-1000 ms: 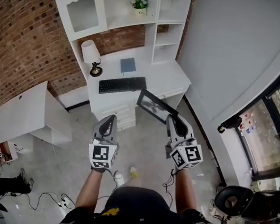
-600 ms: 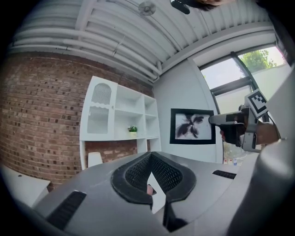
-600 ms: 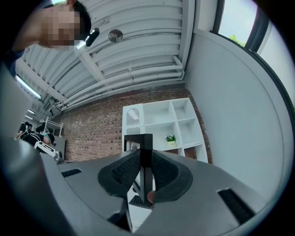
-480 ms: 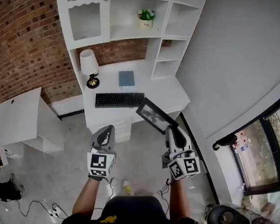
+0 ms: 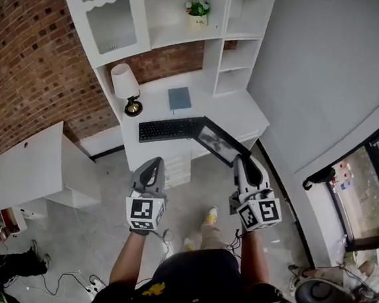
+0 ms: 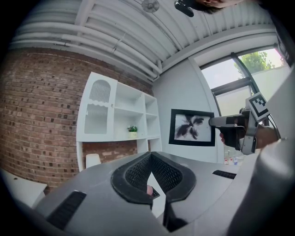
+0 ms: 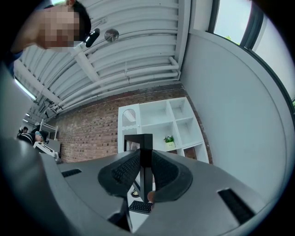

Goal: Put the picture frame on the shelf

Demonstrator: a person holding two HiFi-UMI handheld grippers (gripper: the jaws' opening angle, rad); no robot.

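The black picture frame (image 5: 217, 141) with a dark print hangs tilted over the front of the white desk (image 5: 236, 112), and my right gripper (image 5: 242, 162) is shut on its lower right corner. In the right gripper view the frame (image 7: 145, 150) stands edge-on, clamped between the jaws. My left gripper (image 5: 153, 166) is held in the air to the left of it, shut with nothing in it. From the left gripper view the frame (image 6: 192, 127) faces me with the right gripper (image 6: 239, 132) at its side. The white shelf unit (image 5: 188, 31) rises behind the desk.
A small potted plant (image 5: 200, 10) stands in one shelf compartment. On the desk are a lamp (image 5: 124, 85), a black keyboard (image 5: 170, 128) and a blue book (image 5: 179, 98). A white side table (image 5: 28, 165) stands left. A grey wall (image 5: 317, 73) is on the right.
The person has stepped closer to the desk. The right gripper has carried the frame forward over the desk's front edge. The left gripper keeps its place beside it.
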